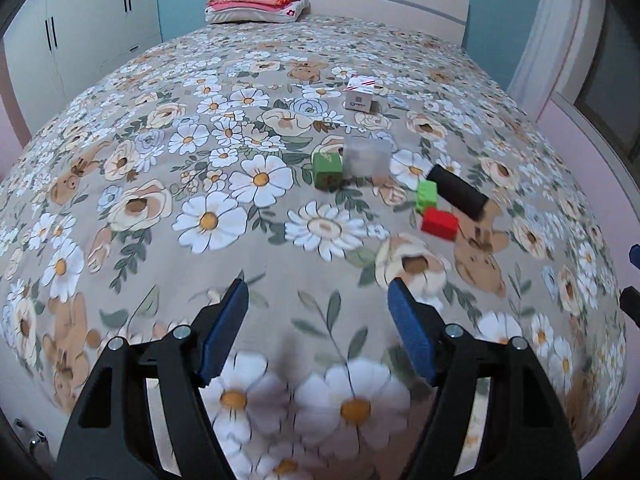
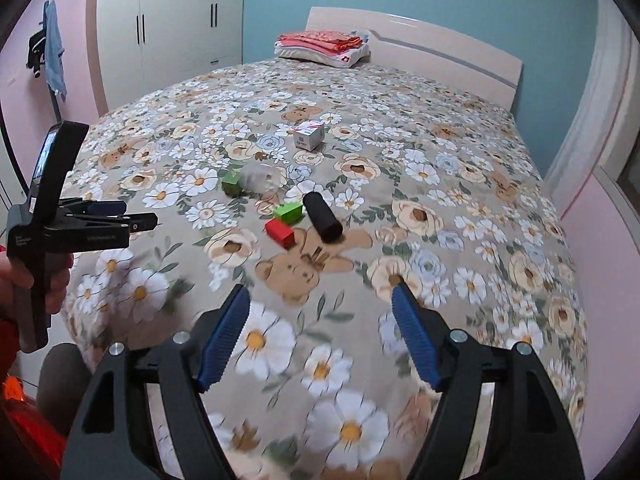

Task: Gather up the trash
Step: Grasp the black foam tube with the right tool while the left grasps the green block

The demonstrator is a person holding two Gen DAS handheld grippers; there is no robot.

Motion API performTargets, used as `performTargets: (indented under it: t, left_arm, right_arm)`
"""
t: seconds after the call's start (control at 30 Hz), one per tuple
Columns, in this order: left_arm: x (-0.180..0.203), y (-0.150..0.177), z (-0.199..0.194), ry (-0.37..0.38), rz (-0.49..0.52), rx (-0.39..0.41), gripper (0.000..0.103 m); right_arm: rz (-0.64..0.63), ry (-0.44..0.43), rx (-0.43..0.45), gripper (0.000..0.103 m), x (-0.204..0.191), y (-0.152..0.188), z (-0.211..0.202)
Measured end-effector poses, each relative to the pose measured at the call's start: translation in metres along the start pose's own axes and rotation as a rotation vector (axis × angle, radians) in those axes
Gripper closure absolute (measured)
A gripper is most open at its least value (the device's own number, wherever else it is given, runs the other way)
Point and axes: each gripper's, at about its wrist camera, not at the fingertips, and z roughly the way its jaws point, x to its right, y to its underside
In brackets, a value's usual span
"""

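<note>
On the floral bedspread (image 1: 160, 184), a red box (image 1: 439, 222) and black cylinder (image 1: 458, 191) lie well ahead of the left gripper (image 1: 318, 304) and right gripper (image 2: 320, 308), both spread wide and empty.

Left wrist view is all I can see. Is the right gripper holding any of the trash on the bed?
Observer: No. The right gripper is open and empty, over bare bedspread short of the pieces.
Operator: Which piece lies nearest in front of it?
Observer: The red block, with the black roll just beyond it to the right.
Operator: Anything off the bed that I'm missing?
Observer: A blue cloth hangs on the pink wall, left of the wardrobe.
</note>
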Motion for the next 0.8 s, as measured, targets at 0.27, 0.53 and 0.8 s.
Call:
performTargets:
  t: [0.27,0.53,0.8]
  left_arm:
    - [-0.004,-0.033,0.05,0.05,-0.04,-0.005,0.031]
    - [-0.008,-0.053,0.1,0.072,-0.083,-0.012,0.031]
    - [-0.009,-0.069,0.138,0.076,-0.097,-0.006,0.031]
  right_arm:
    - [-0.024,-0.036,-0.052,0.027,0.011,-0.033,0.068]
    - [-0.014,-0.078,-0.105,0.027,0.024,-0.053,0.133]
    - [-0.019,-0.097,-0.14,0.027,0.032,-0.058,0.183]
